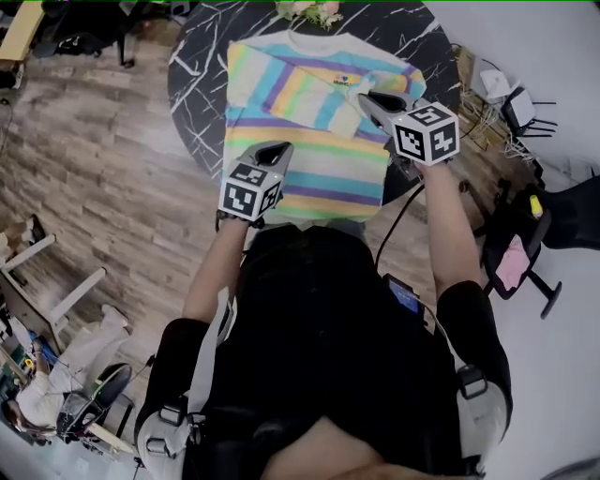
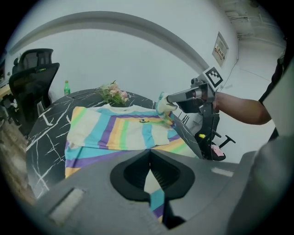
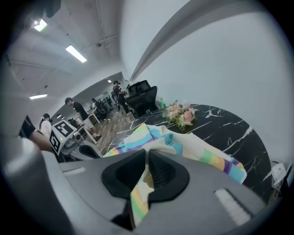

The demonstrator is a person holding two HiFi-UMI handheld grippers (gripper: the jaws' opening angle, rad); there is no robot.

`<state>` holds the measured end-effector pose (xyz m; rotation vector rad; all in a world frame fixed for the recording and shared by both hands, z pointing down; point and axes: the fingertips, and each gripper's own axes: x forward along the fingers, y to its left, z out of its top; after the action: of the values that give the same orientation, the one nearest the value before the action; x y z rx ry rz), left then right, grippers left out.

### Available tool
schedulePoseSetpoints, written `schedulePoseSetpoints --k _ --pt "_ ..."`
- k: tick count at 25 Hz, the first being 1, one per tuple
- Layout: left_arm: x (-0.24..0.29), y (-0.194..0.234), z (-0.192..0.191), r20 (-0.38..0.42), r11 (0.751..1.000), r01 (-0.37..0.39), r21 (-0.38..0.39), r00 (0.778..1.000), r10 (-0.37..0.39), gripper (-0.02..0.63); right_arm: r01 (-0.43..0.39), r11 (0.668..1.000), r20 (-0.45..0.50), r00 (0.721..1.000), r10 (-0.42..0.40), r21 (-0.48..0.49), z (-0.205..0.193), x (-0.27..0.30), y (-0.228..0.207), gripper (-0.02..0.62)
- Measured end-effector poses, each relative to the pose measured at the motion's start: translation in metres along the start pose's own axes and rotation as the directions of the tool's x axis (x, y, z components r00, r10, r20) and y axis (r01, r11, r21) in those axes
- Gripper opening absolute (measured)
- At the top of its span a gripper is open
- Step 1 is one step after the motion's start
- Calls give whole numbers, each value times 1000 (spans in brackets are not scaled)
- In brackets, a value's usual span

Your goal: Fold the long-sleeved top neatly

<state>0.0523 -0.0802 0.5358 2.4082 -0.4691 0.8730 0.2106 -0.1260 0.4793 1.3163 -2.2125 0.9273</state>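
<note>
The jaws of the left gripper (image 1: pixel 277 150) are pressed together on a pinch of the long-sleeved top (image 1: pixel 309 122), at its lower left edge in the head view. The jaws of the right gripper (image 1: pixel 364 97) are squeezed on the top too, over at the right side. They hold a bit of cloth up off the rest. In the right gripper view a strip of it hangs down between them.

The top has stripes of blue, yellow, purple, green and white. It lies spread out, with its neck toward the top of the frame, on a round black surface (image 1: pixel 202 66) with white lines. A bunch of flowers (image 1: pixel 309 9) sits just past the neck. A wooden floor (image 1: pixel 94 141) shows at the left.
</note>
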Motion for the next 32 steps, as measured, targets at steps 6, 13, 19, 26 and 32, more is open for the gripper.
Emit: schedulePoseSetpoints --k 6,13,19,26,32 --pt "-20 32 -11 0 1000 -15 -22 1000 15 9 -53 994 -74 996 46 -93 18 57 28 28" --pt "-39 63 -24 -4 997 -51 -66 999 50 10 -73 992 -141 988 58 -106 23 114 38 29" --pt "-43 73 -29 -9 993 -68 -92 998 67 11 -116 990 -116 987 107 -77 31 132 49 177" --pt "-35 70 -29 -14 994 -51 -101 999 50 11 -133 988 -73 989 127 -79 36 126 52 178" --pt "-35 72 -32 -18 993 -49 -110 999 47 9 -83 995 -119 990 76 -51 16 135 35 176"
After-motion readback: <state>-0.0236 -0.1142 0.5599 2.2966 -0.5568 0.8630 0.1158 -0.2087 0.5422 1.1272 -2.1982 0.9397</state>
